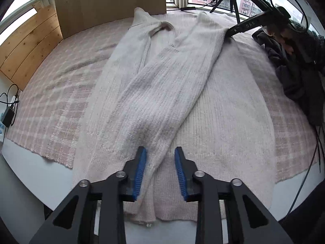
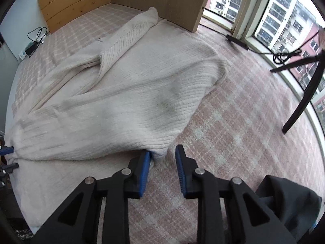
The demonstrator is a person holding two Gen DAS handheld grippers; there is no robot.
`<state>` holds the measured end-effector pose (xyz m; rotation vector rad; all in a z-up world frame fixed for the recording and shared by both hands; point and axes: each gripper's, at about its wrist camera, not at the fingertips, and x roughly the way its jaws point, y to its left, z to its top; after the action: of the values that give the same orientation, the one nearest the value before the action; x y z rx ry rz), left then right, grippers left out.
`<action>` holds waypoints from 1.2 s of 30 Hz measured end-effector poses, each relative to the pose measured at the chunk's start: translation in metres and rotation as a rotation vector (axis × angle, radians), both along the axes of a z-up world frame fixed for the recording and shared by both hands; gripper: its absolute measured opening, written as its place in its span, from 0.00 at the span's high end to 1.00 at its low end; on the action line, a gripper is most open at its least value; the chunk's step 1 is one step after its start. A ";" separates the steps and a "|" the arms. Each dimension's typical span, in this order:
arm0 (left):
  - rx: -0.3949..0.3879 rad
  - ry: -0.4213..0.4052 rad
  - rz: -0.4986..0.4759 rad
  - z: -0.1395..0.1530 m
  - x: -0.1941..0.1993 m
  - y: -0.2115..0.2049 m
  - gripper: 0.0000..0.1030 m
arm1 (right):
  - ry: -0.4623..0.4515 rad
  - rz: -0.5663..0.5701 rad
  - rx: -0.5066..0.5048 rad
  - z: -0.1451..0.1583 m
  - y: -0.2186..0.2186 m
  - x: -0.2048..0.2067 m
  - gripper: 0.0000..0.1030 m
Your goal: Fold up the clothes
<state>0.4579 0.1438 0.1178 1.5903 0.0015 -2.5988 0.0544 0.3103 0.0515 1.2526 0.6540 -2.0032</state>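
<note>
Pink plaid bedding [image 1: 50, 101] covers a bed beside a wide window [image 2: 284, 26], and on it lies a cream ribbed knit sweater [image 1: 223, 111], spread flat with one sleeve [image 1: 154, 93] folded diagonally across its body. At the sleeve's cuff end, the left gripper [image 1: 160, 152] has its blue pads apart with the knit lying loose between them, released. At the sweater's opposite side, the right gripper [image 2: 163, 152] stands parted too, a fabric corner touching only its left pad. Dark clothing [image 1: 294, 77] lies heaped alongside, near a tripod [image 2: 304, 93] and wooden headboard [image 1: 30, 46].
</note>
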 end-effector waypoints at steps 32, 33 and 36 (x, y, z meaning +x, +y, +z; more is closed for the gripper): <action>0.304 -0.090 -0.214 -0.002 0.023 0.110 0.56 | -0.444 -0.356 -0.392 0.007 0.084 -0.045 0.77; 0.296 -0.086 -0.218 -0.003 0.022 0.111 0.56 | -0.441 -0.377 -0.423 0.010 0.083 -0.050 0.72; 0.308 -0.093 -0.214 -0.004 0.019 0.109 0.56 | -0.389 -0.410 -0.436 0.016 0.065 -0.069 0.72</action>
<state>0.4767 0.2528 0.1140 1.9072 0.2505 -2.7915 -0.0144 0.3758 0.0674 1.5166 -0.2367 -1.9789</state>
